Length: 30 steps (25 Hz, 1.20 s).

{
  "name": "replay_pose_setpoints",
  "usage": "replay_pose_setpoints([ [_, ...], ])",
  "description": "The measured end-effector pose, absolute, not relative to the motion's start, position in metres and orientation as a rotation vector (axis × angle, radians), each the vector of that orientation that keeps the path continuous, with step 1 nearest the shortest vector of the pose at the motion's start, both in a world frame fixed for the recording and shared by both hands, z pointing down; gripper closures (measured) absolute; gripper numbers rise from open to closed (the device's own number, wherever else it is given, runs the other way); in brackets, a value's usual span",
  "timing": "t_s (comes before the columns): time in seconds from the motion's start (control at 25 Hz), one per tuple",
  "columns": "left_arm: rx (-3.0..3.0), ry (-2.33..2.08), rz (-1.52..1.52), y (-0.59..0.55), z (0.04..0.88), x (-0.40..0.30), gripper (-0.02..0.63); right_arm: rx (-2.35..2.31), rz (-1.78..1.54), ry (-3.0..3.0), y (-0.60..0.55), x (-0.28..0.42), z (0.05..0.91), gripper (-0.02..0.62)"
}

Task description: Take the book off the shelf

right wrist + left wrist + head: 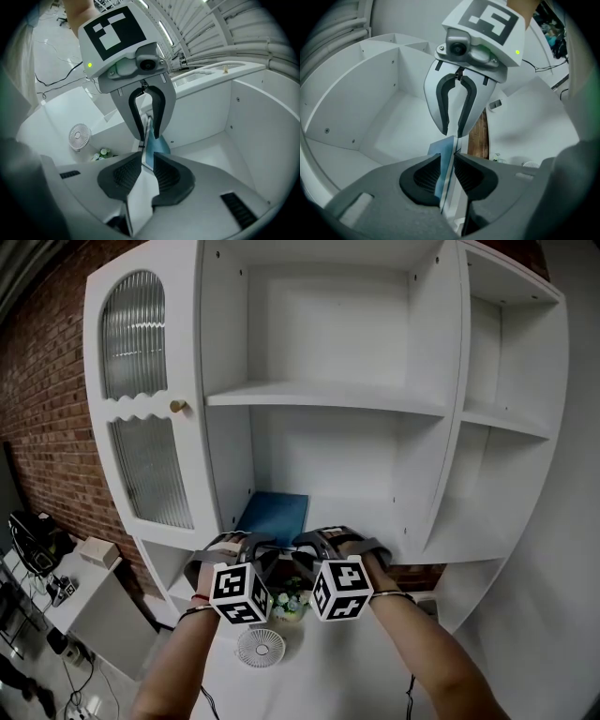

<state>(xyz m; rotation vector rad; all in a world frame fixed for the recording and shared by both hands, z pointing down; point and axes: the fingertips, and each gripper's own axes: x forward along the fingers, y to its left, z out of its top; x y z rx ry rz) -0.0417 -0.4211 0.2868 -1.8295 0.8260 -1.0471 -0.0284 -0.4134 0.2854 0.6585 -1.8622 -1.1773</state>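
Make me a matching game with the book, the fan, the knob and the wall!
Things:
1. book
2. fan
3. knob
4. wall

Matches:
a. on the door
b. blue
c. brick
d. on the table

Pairs: 1-b, 2-d, 3-a, 4-c

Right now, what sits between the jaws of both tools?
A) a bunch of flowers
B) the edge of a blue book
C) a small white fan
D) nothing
B: each gripper view shows the blue book edge-on between the jaws of the left tool and the right tool, while the fan and flowers sit off to the side.
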Motion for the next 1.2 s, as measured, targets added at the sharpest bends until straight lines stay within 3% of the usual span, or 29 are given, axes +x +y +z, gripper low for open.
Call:
replay_pose_setpoints([
  [1.2,-1.804,0.782,-1.067,-0.430,0.287,-0.030,0.554,0.612,-1.106,-1.846,-0.427,-0.032,0.293,0.571],
])
